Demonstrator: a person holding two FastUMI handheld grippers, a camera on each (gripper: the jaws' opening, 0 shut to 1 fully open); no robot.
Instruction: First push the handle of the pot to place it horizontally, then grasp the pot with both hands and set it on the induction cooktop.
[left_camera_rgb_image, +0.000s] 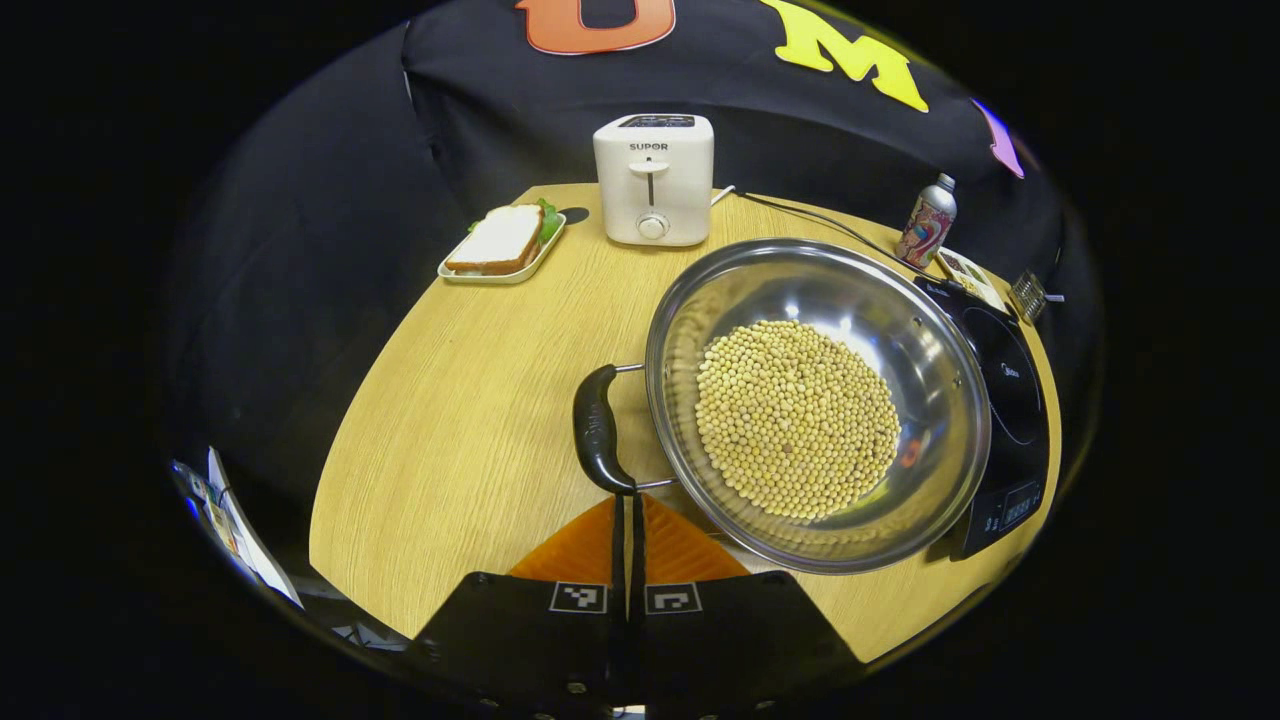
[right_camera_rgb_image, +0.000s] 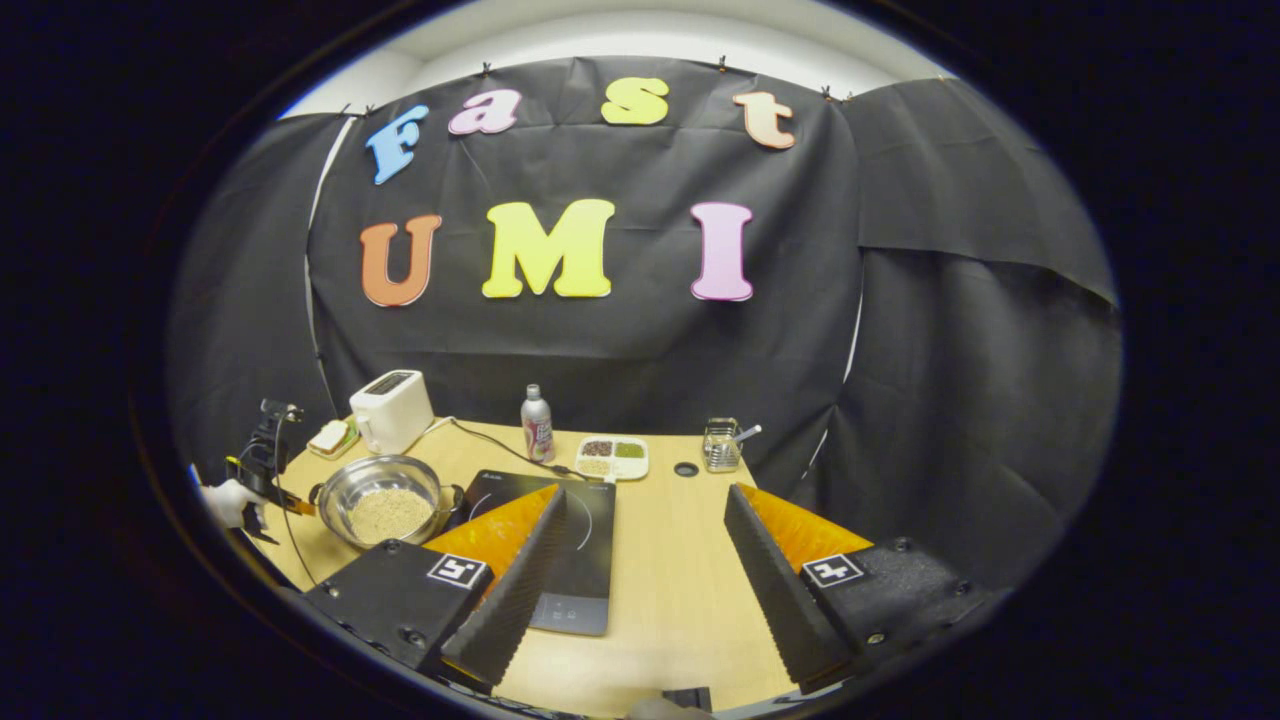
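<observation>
Pot (left_camera_rgb_image: 815, 400) of beans (left_camera_rgb_image: 795, 418) sits on the table (left_camera_rgb_image: 450, 400), overlapping the induction cooktop (left_camera_rgb_image: 1010, 400). Left gripper (left_camera_rgb_image: 628, 520) fingers together, tips at its near handle (left_camera_rgb_image: 597, 430); right gripper (right_camera_rgb_image: 640, 570) spread wide, well off. A hard shove could tip the pot and spill beans.

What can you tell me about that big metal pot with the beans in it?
The pot is a wide, shallow, shiny steel pan with a dark loop handle on wire brackets at its near side; in the right gripper view a second handle shows on the opposite side. It holds a round heap of pale yellow beans. It sits upright on the wooden table, its far edge overlapping the black induction cooktop. The left hand-held gripper, closed, points at the near handle; contact is unclear.
</observation>
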